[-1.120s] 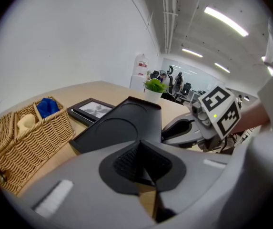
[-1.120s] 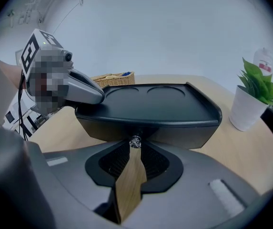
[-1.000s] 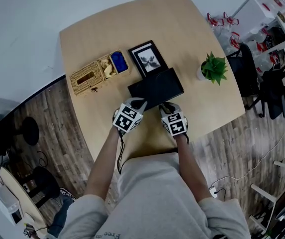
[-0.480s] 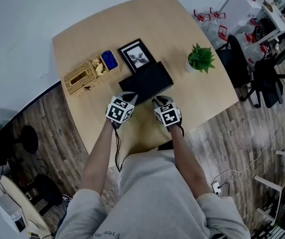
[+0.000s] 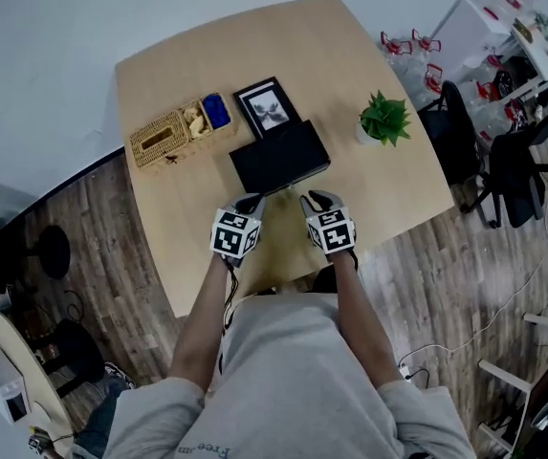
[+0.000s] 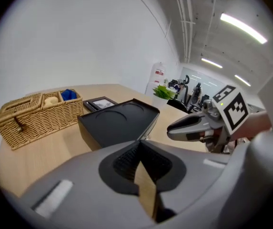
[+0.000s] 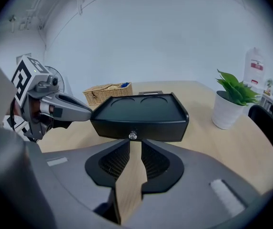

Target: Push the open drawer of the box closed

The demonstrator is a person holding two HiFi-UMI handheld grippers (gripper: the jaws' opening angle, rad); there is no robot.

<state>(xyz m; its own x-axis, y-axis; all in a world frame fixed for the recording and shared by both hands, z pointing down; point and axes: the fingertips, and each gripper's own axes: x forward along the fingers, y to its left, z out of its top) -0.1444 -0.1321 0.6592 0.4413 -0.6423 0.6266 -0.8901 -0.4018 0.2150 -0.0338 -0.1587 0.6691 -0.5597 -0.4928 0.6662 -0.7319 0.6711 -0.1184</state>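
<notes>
A black box sits mid-table; its drawer front with a small metal knob lies flush with the box body. My left gripper is a short way in front of the box's near left corner, jaws together, holding nothing. Level with it, my right gripper is apart from the box front, jaws together and empty. In the right gripper view the knob is straight ahead of that gripper. From the left gripper view, the box is ahead and slightly left of the left gripper.
A wicker basket with a blue item stands behind-left of the box. A framed picture lies just behind it, and a potted plant is to the right. The table's near edge is under my wrists. Office chairs stand beyond the right edge.
Both grippers were at the box's front edge a second ago; now they have drawn back toward the person, leaving a gap of bare table. The box stays put.
</notes>
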